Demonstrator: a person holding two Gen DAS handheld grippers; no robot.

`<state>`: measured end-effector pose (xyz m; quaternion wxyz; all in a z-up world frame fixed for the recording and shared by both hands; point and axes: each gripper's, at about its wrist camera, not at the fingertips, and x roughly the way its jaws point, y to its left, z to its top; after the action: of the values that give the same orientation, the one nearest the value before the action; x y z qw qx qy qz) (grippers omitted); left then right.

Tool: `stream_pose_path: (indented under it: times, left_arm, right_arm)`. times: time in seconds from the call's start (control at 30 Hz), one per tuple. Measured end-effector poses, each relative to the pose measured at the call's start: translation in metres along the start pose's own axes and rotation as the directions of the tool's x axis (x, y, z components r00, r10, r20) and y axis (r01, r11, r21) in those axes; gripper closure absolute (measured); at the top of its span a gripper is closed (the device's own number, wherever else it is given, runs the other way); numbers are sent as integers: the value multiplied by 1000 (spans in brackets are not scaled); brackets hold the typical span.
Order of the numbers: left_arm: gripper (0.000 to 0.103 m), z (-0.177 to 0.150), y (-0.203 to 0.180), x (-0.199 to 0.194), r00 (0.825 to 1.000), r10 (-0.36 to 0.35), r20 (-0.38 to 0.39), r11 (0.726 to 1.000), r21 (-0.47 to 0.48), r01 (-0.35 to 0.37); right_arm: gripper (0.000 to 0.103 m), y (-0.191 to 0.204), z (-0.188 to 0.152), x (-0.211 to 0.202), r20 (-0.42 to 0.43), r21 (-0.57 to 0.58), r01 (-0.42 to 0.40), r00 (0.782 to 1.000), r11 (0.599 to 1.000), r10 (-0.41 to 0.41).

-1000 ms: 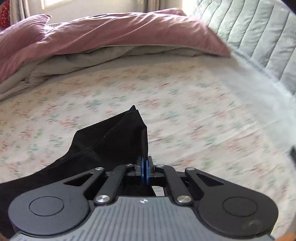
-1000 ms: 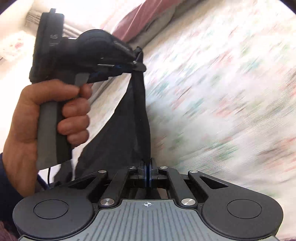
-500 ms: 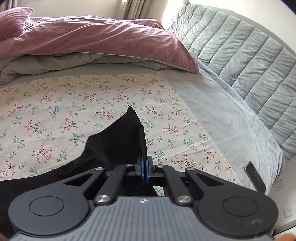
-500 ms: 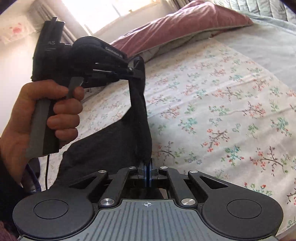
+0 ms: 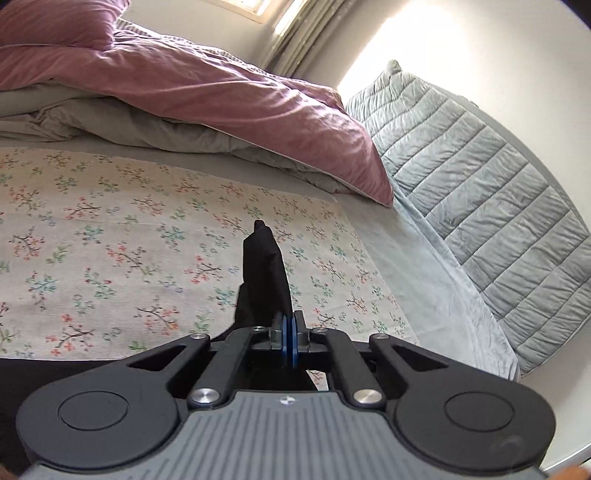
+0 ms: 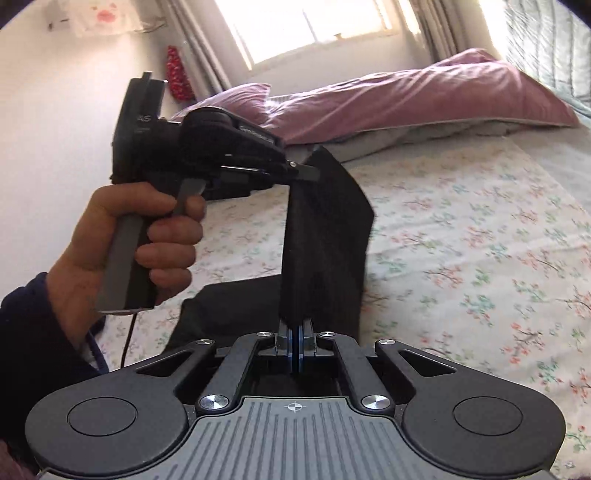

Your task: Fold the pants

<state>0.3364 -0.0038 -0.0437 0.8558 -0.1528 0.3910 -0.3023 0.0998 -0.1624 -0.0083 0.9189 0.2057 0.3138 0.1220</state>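
Note:
The black pants (image 6: 325,236) hang lifted over the floral bed sheet (image 6: 480,236). My right gripper (image 6: 295,343) is shut on one edge of the pants. My left gripper (image 5: 288,332) is shut on another edge; a black fold (image 5: 264,273) stands up in front of its pads. In the right wrist view the left gripper (image 6: 308,172) shows up high at the left, held by a hand, pinching the top of the pants. The lower part of the pants (image 6: 229,306) rests on the sheet.
A pink duvet (image 5: 207,88) over a grey blanket (image 5: 155,129) is piled at the far side of the bed. A grey quilted headboard (image 5: 491,177) runs along the right. A window (image 6: 314,22) with curtains is behind.
Both grippers have risen with the pants, so more cloth hangs off the bed. The left gripper has turned right, and the fold in front of it looks narrower.

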Motion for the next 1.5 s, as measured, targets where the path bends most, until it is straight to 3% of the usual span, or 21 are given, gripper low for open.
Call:
stream_pose_path:
  times: [0.37, 0.57, 0.77, 1.03, 1.23, 1.33, 1.4, 1.43, 1.5]
  left_arm:
    - [88, -4, 104, -48, 998, 49, 28, 996, -78, -47]
    - [88, -21, 164, -51, 993, 116, -17, 982, -147, -118]
    - [87, -45, 208, -50, 985, 167, -52, 964, -203, -175]
    - [86, -58, 223, -61, 983, 181, -45, 954, -236, -186]
    - [80, -65, 210, -61, 959, 282, -39, 942, -181, -284]
    - [77, -68, 210, -69, 949, 313, -38, 929, -194, -314]
    - [77, -70, 211, -78, 944, 328, -37, 921, -211, -328]
    - [76, -72, 211, -83, 941, 336, -35, 916, -219, -335]
    - [76, -76, 207, -94, 937, 349, -31, 909, -231, -347]
  right_arm:
    - [100, 103, -10, 85, -102, -71, -110, 989, 991, 102]
    - [100, 132, -26, 146, -209, -55, -171, 965, 984, 156]
    - [100, 153, -43, 194, -308, -79, -190, 938, 979, 157]
    - [99, 155, -54, 220, -366, -87, -208, 916, 974, 163]
    - [96, 161, -51, 227, -388, -92, -223, 906, 971, 171]
    - [88, 152, -50, 230, -392, -22, -263, 890, 965, 234]
    - [77, 139, -45, 224, -390, 69, -329, 860, 942, 329]
    - [77, 132, -42, 219, -373, 110, -355, 851, 928, 370]
    - [68, 121, -35, 203, -328, 119, -361, 865, 925, 380]
